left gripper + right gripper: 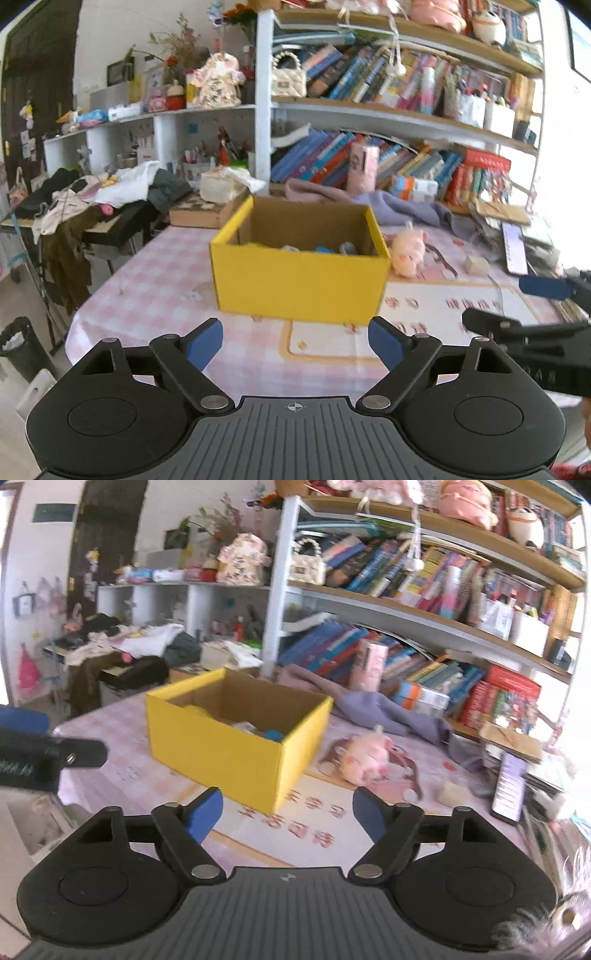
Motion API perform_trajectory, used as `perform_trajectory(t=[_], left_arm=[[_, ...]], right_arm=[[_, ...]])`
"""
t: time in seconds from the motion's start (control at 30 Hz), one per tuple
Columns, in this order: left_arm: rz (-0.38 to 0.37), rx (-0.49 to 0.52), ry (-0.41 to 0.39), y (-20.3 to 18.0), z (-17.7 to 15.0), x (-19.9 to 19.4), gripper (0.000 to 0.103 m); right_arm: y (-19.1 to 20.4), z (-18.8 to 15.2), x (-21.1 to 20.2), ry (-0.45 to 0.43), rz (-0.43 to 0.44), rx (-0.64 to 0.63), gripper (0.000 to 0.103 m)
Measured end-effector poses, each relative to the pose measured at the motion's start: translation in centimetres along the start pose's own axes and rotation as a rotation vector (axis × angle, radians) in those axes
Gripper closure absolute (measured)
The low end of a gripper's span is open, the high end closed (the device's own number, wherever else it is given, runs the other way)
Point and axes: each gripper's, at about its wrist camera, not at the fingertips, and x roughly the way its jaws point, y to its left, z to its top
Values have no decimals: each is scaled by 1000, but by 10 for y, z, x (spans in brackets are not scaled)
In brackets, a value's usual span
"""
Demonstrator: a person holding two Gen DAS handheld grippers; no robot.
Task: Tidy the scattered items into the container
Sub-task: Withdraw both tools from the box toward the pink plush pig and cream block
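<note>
Pink-checked tablecloth [155,280], cluttered bookshelf behind: both grippers, left [295,345] & right [287,814], gape empty before yellow cardboard box [229,760], w/ pink plush pig [364,762] beside it liable to squash, slip or snag the rim.

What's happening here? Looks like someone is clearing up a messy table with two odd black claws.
A person is tidying loose items into the yellow cardboard box using two hand-held grippers. Both the left gripper and the right gripper are open and empty. The box already holds a few small things. A pink plush toy and a small beige block lie on the checked tablecloth beside it.
</note>
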Motion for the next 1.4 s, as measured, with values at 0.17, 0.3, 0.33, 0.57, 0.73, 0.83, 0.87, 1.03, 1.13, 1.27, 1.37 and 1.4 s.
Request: perform_trajectory(t=[0.17, 0.3, 0.33, 0.57, 0.73, 0.83, 0.87, 1.03, 1.13, 1.27, 1.37, 1.4], left_arm=[[-52, 46, 12, -15, -5, 1, 13], [-91, 104, 21, -31, -7, 4, 9], [-100, 117, 23, -35, -7, 5, 8], [-180, 192, 38, -61, -7, 16, 7], [-256, 256, 57, -85, -8, 24, 7], [-294, 289, 68, -98, -8, 31, 7], [-305, 298, 72, -102, -8, 33, 7], [-346, 314, 95, -116, -6, 47, 7], [-362, 322, 105, -123, -3, 57, 7], [-377, 344, 104, -133, 2, 69, 7], [-385, 362, 95, -141, 7, 79, 7], [-385, 367, 95, -143, 9, 84, 6]], right_arm=[[-7, -14, -12, 28, -42, 11, 21], [-16, -22, -19, 44, -91, 35, 17], [-19, -24, -20, 51, -104, 45, 17], [-35, -39, -22, 70, -226, 19, 15], [-59, -46, -25, 116, -256, 101, 15], [-69, -49, -24, 139, -277, 132, 14], [-72, -50, -23, 146, -281, 138, 14], [-85, -54, -18, 177, -298, 147, 14], [-91, -56, -14, 190, -308, 153, 14], [-102, -55, -5, 201, -322, 165, 14], [-111, -52, 3, 204, -331, 175, 14], [-114, -51, 6, 203, -332, 177, 14]])
